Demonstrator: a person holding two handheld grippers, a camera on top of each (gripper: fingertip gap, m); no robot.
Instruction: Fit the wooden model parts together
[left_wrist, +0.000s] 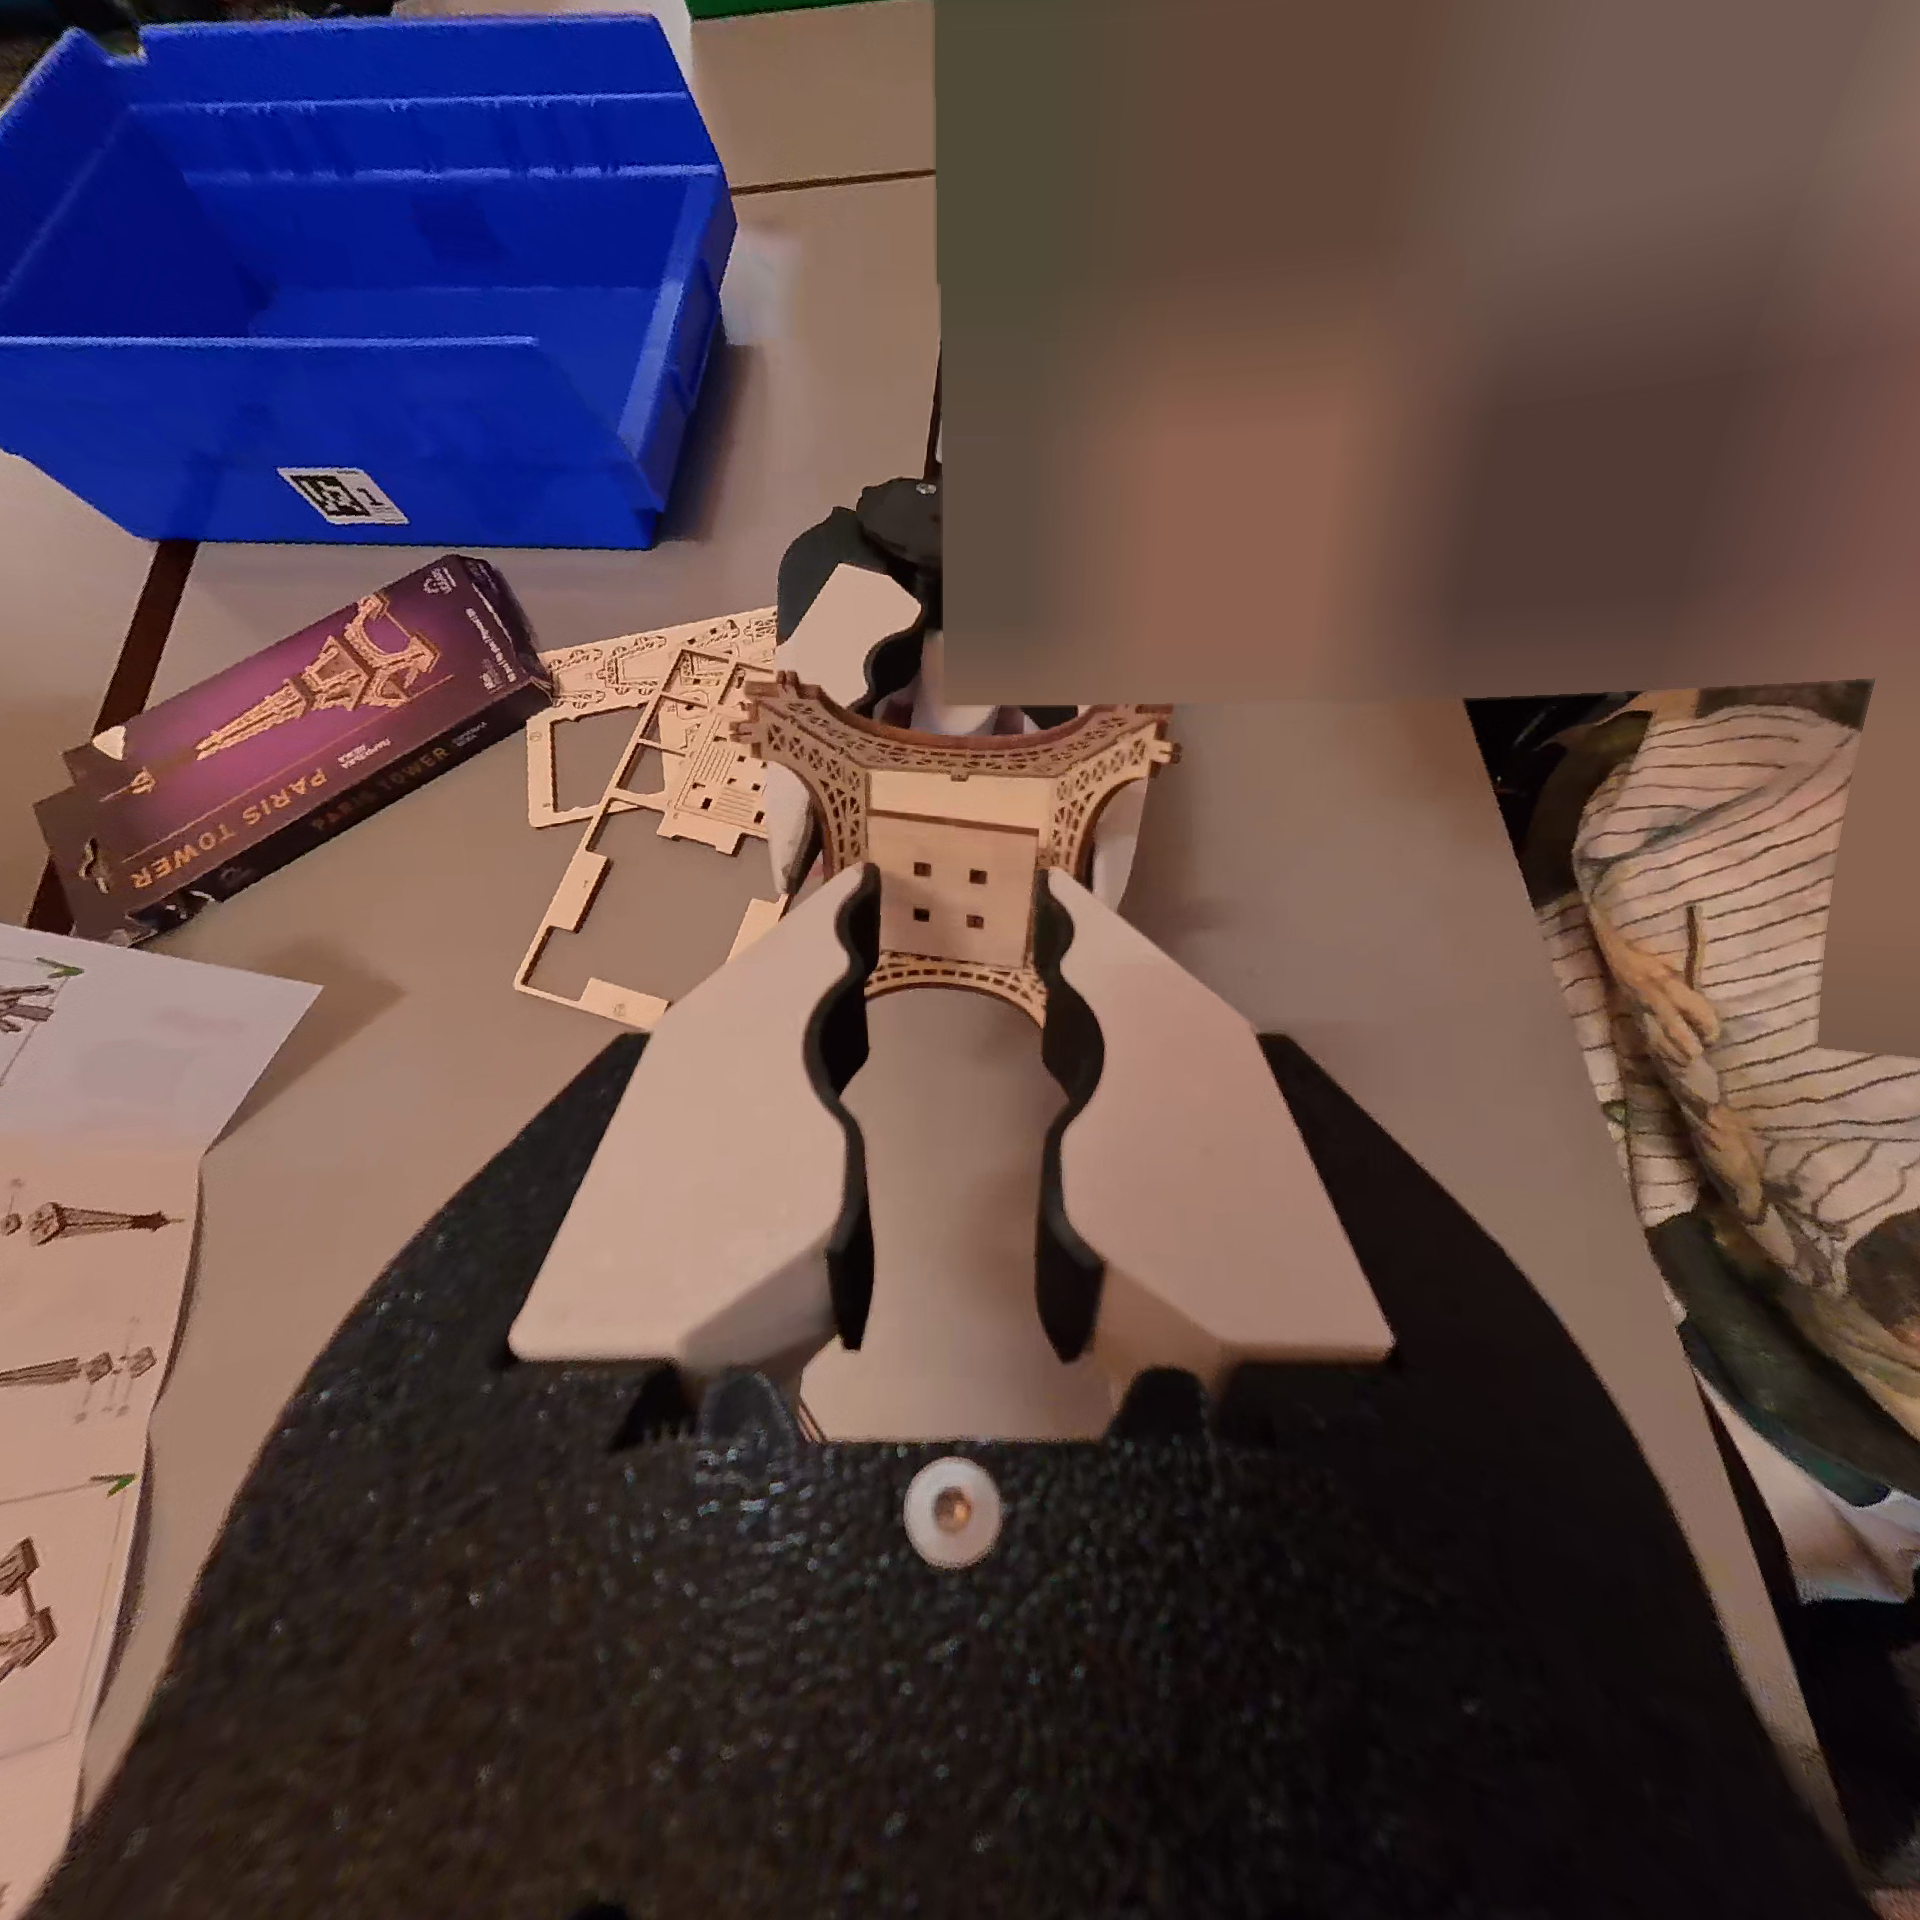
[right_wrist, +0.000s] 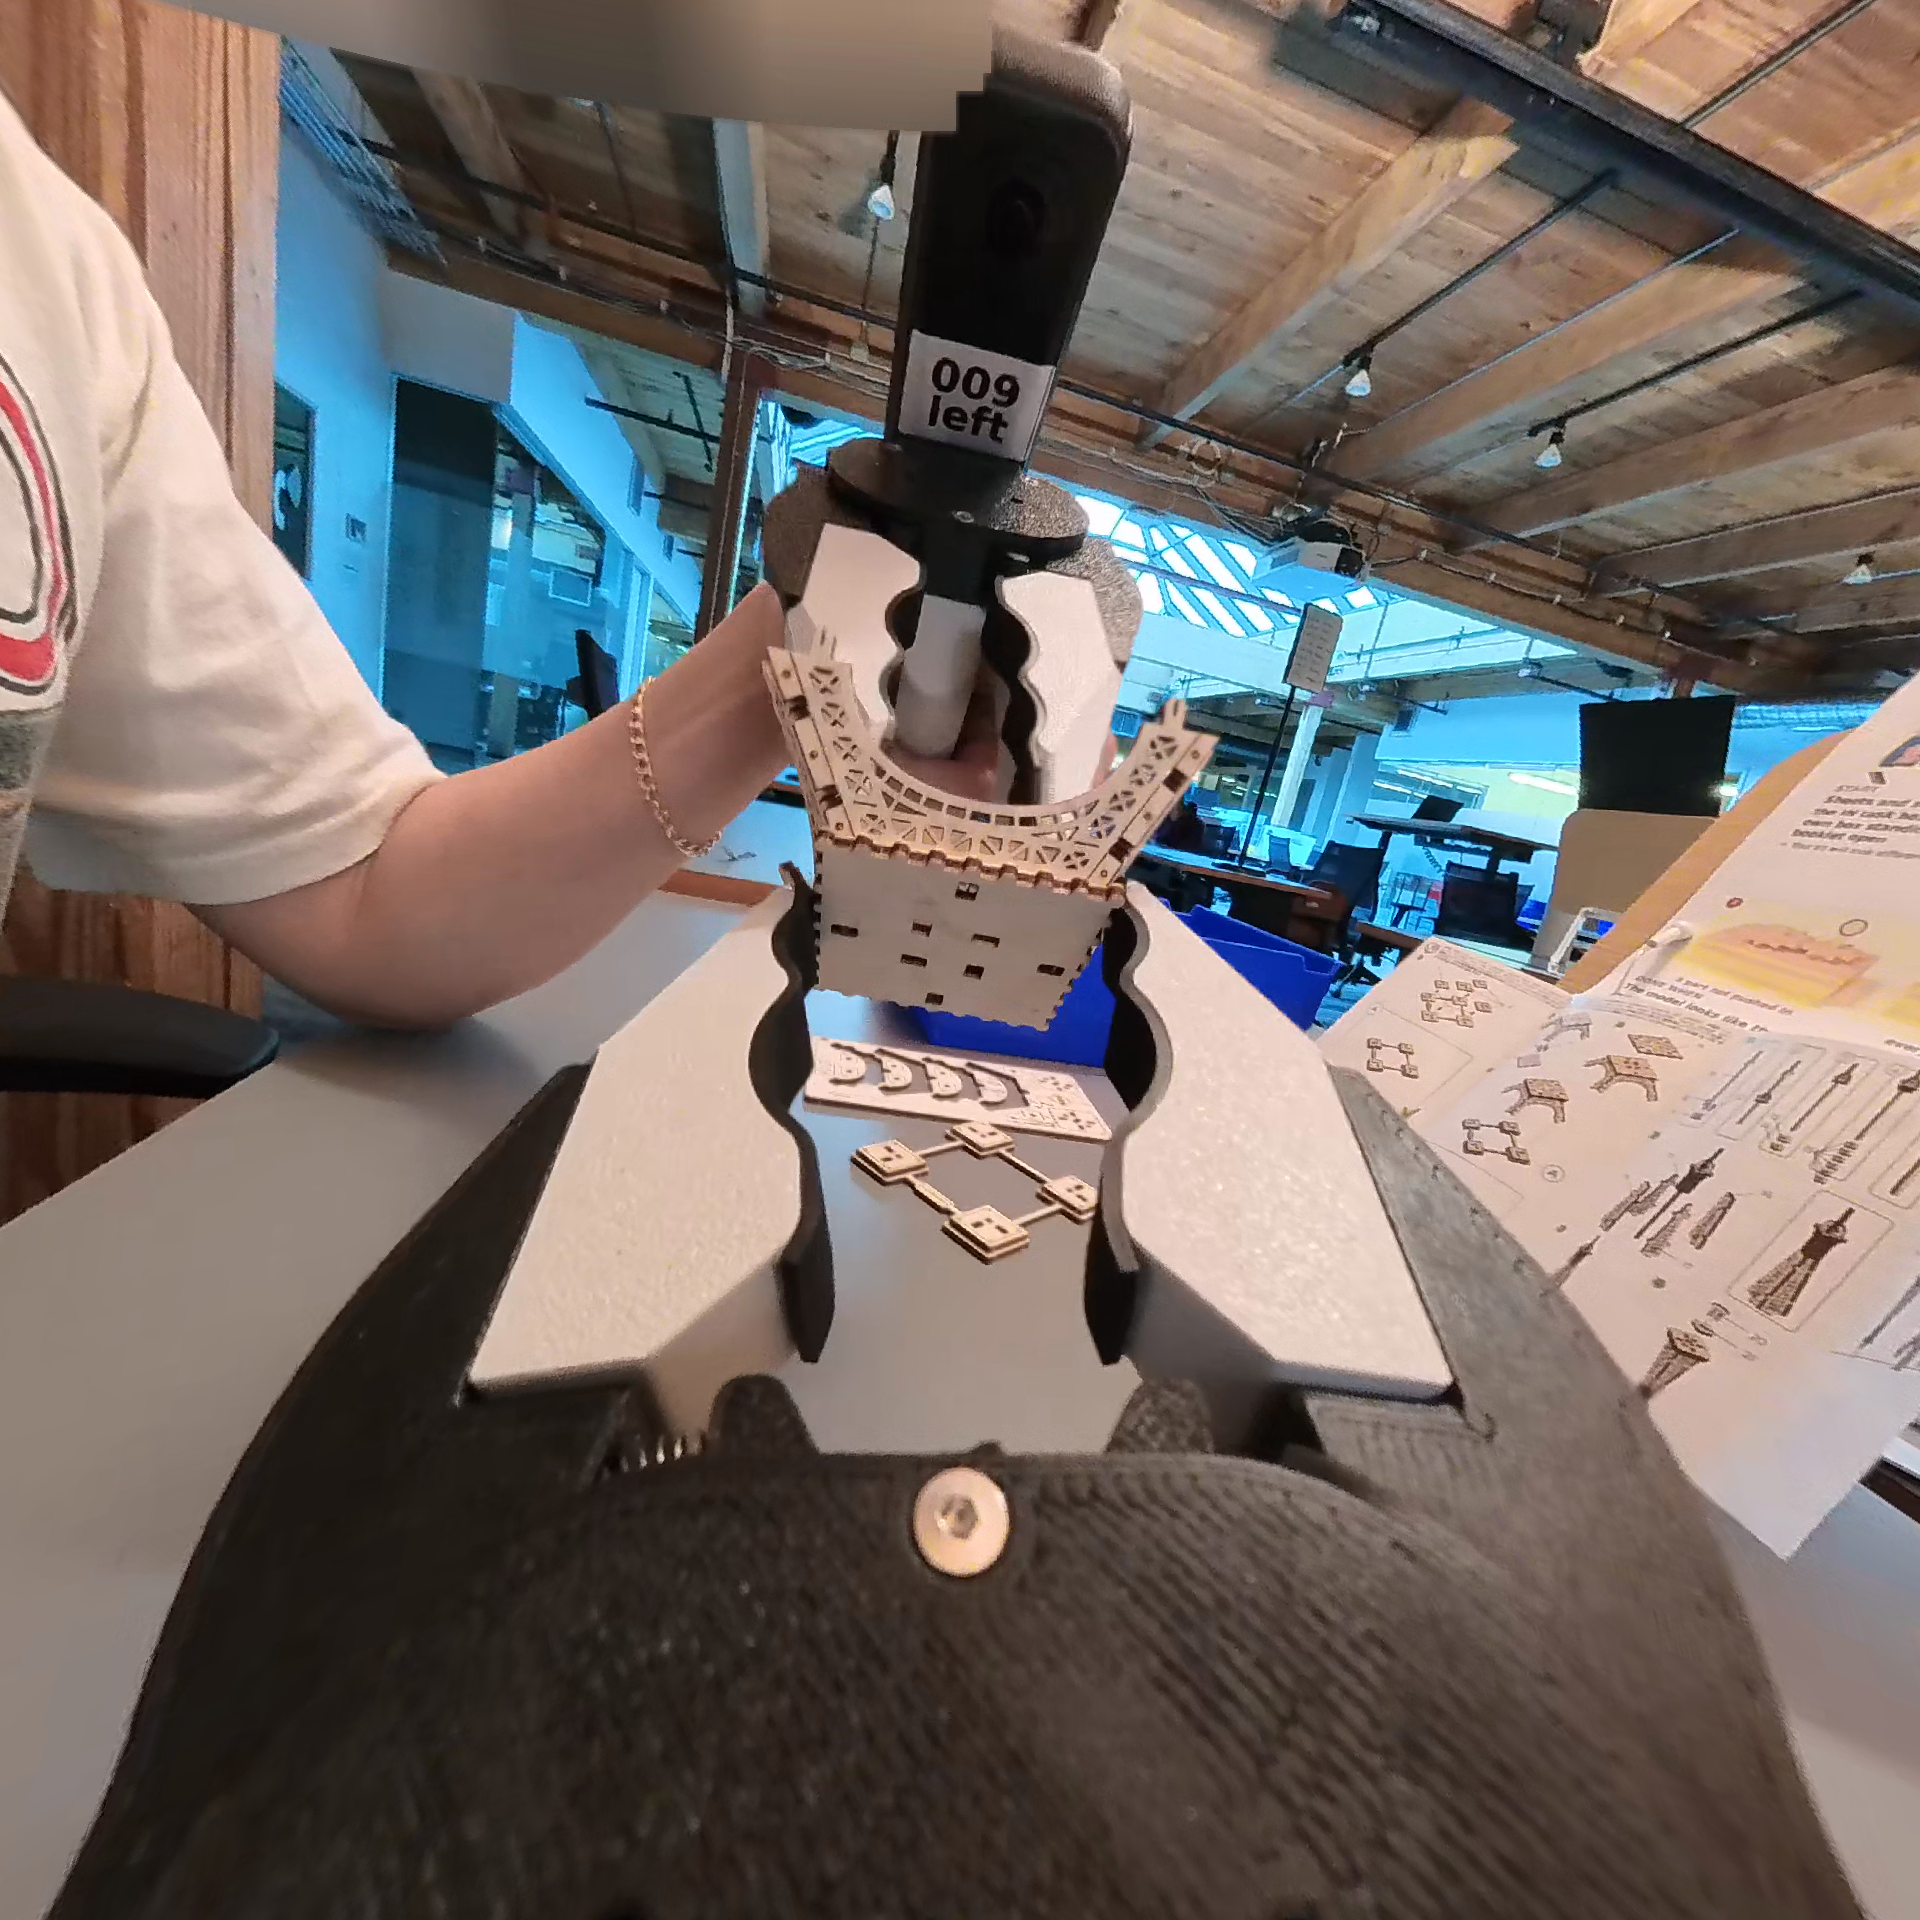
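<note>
The right hand-held gripper (right_wrist: 956, 925) is closest, its jaws clamped on the square box end of the wooden tower base (right_wrist: 961, 914). The left hand-held gripper (left_wrist: 954, 894) grips the same tower base from the other side. The flat foot frame (right_wrist: 977, 1184) lies on the bench (right_wrist: 187, 1247) below the tower base. Hold gently; thin wood could snap.
</note>
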